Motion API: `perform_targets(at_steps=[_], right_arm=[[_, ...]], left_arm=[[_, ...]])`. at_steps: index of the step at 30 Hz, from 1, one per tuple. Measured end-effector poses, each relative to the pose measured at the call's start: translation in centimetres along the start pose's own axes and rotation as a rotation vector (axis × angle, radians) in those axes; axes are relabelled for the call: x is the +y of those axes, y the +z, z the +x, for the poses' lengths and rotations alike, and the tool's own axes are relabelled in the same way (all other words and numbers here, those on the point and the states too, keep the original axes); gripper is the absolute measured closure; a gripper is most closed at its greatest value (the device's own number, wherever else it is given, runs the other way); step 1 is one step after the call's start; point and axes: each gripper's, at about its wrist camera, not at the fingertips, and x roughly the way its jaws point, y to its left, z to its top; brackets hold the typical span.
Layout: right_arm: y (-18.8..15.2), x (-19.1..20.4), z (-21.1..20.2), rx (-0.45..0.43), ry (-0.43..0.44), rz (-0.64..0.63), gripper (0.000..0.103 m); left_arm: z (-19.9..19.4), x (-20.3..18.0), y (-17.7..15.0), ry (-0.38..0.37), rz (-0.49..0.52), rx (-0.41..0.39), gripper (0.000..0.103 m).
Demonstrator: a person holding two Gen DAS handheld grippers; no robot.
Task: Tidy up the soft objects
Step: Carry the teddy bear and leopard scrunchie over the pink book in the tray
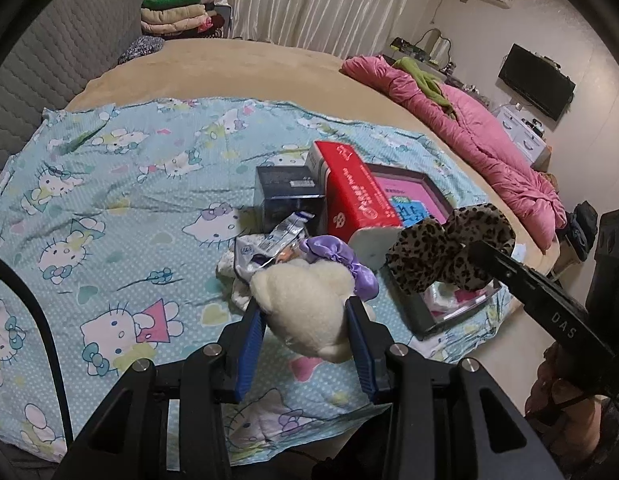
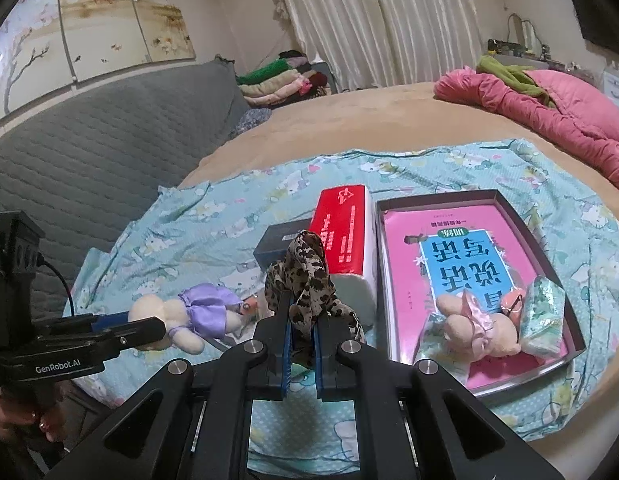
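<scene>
We find the left gripper [image 1: 305,320] clamped on a cream plush toy in a purple dress [image 1: 309,300], which sits between its 2 blue pads above the cartoon-print sheet [image 1: 121,184]. To its right, the right gripper [image 2: 303,344] is closed on a leopard-print scrunchie [image 2: 309,276] rising from its jaws. Ahead of those jaws lies a red tissue pack [image 2: 343,232], and to their right a dark tray [image 2: 549,256] holding another plush toy [image 2: 481,332].

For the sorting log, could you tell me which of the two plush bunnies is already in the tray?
The plush bunny with the pink ribbon lies in the tray; the purple-dressed bunny is held above the sheet by the left gripper.
</scene>
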Motion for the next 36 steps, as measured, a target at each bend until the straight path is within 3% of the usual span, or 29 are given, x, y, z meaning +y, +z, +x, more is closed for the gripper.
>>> perform_targets(at_steps=[17,36], right_arm=[[1.6,-3.8,-4.1,-0.110,-0.030,0.121,0.095],[2.7,-8.9,-7.0,-0.214,-0.107,0.232,0.095]], left_arm=[[-1.0,-6.8,1.7,-0.056,0.073,-0.039,0.062],[1.5,-12.6,4.0,-0.086,0.144,-0.038,0.062]])
